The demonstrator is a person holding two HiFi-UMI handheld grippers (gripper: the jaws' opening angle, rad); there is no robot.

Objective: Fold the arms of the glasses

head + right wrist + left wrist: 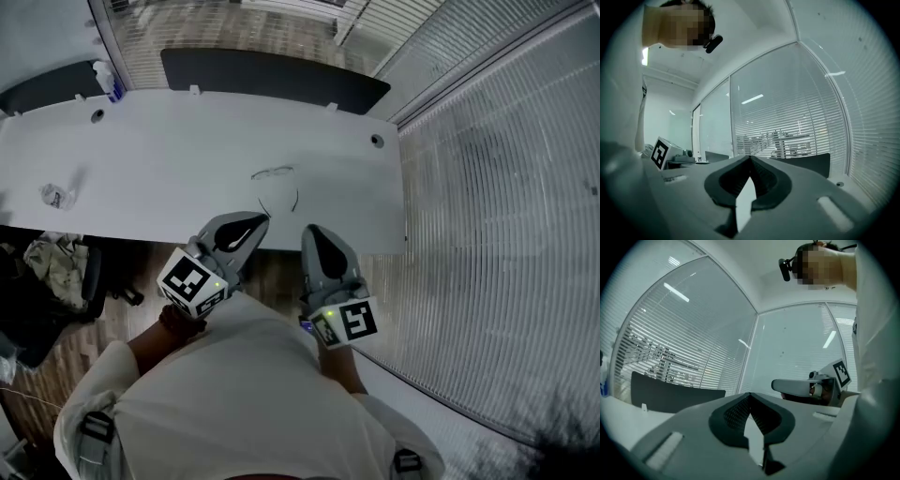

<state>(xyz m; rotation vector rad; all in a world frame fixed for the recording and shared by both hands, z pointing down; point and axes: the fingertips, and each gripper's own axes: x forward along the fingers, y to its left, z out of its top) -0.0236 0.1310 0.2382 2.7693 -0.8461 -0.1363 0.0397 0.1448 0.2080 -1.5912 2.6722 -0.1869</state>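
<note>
no legible text, labels or numbers anywhere

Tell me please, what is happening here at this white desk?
A person stands at the front edge of the desk with a left gripper and a right gripper, one in each hand. Both have their fingers closed, with nothing between them. The glasses lie on the desk just beyond the two grippers, untouched, and their arms are not yet folded.
</note>
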